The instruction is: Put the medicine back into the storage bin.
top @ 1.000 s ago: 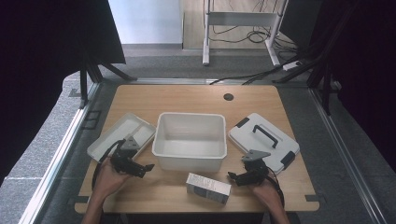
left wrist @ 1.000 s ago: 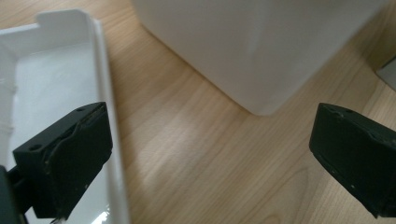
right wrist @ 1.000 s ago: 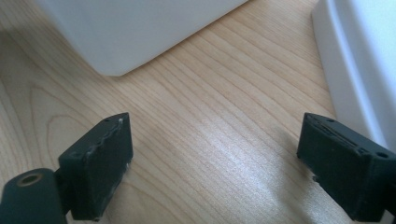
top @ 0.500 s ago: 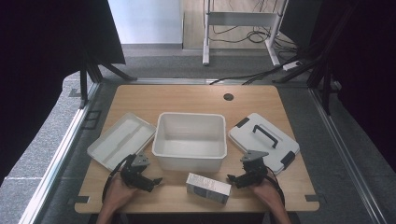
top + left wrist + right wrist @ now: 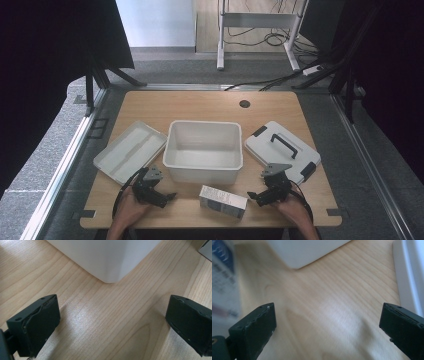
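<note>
Since the earlier frame, my left tool [image 5: 161, 196] has dropped from the tray [image 5: 129, 151] to the worktop [image 5: 200, 107], jaws wide, empty. Right tool [image 5: 260, 196] has just opened, empty; box [image 5: 223, 201] lies between both tools.

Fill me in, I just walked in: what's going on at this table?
A person holds a gripper in each hand at the near edge of a wooden table. The left gripper and right gripper are both open and hold nothing. Between them lies a small carton, in front of an empty white bin, with its lid and a tray alongside.
</note>
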`<state>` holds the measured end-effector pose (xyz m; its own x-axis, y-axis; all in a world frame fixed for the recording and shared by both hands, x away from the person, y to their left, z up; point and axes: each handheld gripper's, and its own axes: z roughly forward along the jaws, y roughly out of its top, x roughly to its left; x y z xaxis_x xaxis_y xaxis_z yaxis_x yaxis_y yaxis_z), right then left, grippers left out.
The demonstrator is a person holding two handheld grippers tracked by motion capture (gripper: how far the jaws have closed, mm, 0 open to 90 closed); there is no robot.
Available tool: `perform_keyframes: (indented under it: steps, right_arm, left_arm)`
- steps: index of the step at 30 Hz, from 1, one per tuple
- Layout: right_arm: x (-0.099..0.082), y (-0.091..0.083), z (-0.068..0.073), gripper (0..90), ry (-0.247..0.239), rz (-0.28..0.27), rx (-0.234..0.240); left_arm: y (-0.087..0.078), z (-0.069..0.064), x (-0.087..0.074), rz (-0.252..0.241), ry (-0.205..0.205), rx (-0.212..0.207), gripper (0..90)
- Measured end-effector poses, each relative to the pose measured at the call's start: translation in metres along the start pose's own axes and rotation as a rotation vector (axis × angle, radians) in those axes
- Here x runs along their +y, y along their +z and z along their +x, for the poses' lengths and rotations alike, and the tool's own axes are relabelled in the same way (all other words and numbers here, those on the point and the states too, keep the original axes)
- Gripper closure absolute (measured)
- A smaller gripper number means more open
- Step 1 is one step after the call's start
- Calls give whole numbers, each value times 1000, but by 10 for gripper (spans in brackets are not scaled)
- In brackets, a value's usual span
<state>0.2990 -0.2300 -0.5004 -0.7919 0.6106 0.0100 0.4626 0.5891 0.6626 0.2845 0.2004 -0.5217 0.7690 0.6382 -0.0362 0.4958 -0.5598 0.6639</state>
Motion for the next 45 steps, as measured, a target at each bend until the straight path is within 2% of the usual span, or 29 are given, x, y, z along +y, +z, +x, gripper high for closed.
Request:
perform_keyframes:
  steps: [8, 13, 16, 17, 22, 30, 35, 38, 39, 43, 45]
  right_arm:
    - [2, -27, 15, 32, -68, 60, 34]
    - [4, -40, 29, 32, -106, 109, 91]
    - [6, -42, 33, 32, -121, 122, 102]
    - [10, -45, 38, 28, -128, 142, 128]
    - [24, -46, 51, 43, -164, 185, 169]
    - [54, -34, 74, 137, -247, 272, 212]
    - [72, -17, 90, 206, -294, 326, 218]
    - [77, -11, 93, 240, -305, 343, 220]
    - [83, -1, 97, 291, -317, 368, 227]
    - [87, 11, 101, 395, -328, 413, 235]
    - [89, 15, 103, 474, -350, 440, 225]
  left_arm:
    - [0, 0, 0, 0, -1, 1, 0]
    - [0, 0, 0, 0, 0, 0, 0]
    - [0, 0, 0, 2, 3, 0, 0]
    - [0, 0, 0, 1, 2, 1, 0]
    - [0, 0, 0, 1, 1, 1, 0]
    - [0, 0, 0, -2, -2, 3, 1]
    - [0, 0, 0, -1, -2, 3, 2]
    - [0, 0, 0, -2, -2, 3, 2]
    - [0, 0, 0, -1, -2, 3, 2]
    - [0, 0, 0, -1, -1, 3, 2]
    - [0, 0, 0, -2, -2, 3, 3]
